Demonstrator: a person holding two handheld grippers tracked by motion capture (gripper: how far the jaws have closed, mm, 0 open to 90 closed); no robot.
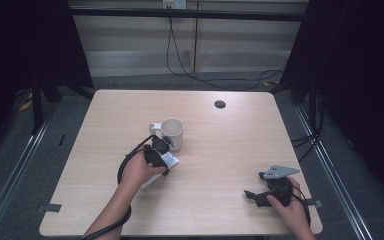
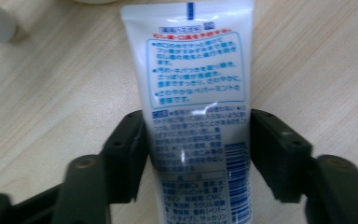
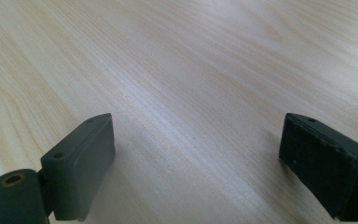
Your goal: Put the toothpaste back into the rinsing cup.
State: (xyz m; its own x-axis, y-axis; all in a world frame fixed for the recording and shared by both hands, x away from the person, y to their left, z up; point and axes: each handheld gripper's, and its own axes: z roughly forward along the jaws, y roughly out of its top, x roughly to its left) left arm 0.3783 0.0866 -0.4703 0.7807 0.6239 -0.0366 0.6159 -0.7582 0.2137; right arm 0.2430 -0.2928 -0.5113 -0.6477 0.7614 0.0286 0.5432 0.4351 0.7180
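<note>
A: Lower right of the high view: right gripper [image 1: 254,196] low over the bare table [image 1: 220,145], its 2 jaws spread wide, nothing between them.

B: Left of centre: left gripper [image 1: 161,150] at the white tube [image 2: 193,93], pads [image 2: 130,154] flush against both sides, clamped on it.

A: Tube flat on the wood, printed side up.

B: Just beyond, white mug [image 1: 172,134] upright, touching nothing visible.

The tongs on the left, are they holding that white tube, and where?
Yes, it looks so. The left tongs grip the white tube across its printed body, near the flat end. It lies on the table. The right tongs hold nothing.
</note>
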